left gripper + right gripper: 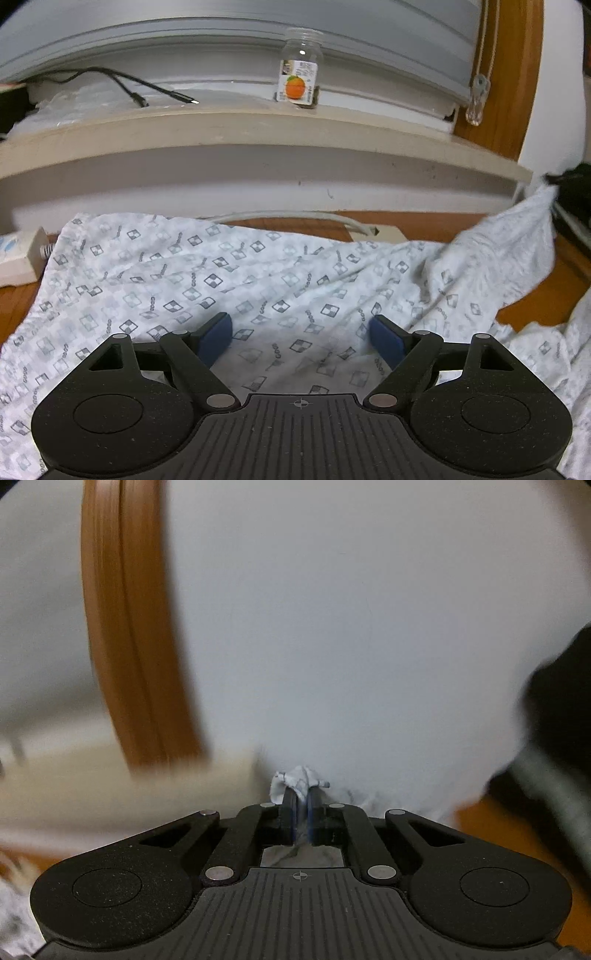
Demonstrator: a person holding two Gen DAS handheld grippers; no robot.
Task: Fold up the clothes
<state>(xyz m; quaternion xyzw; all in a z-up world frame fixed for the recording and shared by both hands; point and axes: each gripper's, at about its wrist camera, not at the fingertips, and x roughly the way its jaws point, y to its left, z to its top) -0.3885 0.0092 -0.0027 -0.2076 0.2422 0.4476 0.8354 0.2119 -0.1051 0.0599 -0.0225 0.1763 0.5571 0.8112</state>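
Note:
A white garment [236, 280] printed with small grey checked squares lies spread over a wooden surface [546, 295] in the left wrist view. My left gripper [301, 334] hovers over its middle, open wide, blue pads apart with only flat cloth below them. At the right edge of that view one corner of the garment [532, 221] is pulled up off the surface toward a dark shape. In the right wrist view my right gripper [301, 797] is shut on a bunched tuft of the garment [299, 779], which sticks out past the fingertips. That view is motion-blurred.
A beige sill [258, 133] runs behind the garment with a clear jar with an orange label [299, 70] and black cables [147, 86] on it. A white box [18, 254] sits at left. A brown frame [136, 646] and a white wall [351, 627] face the right gripper.

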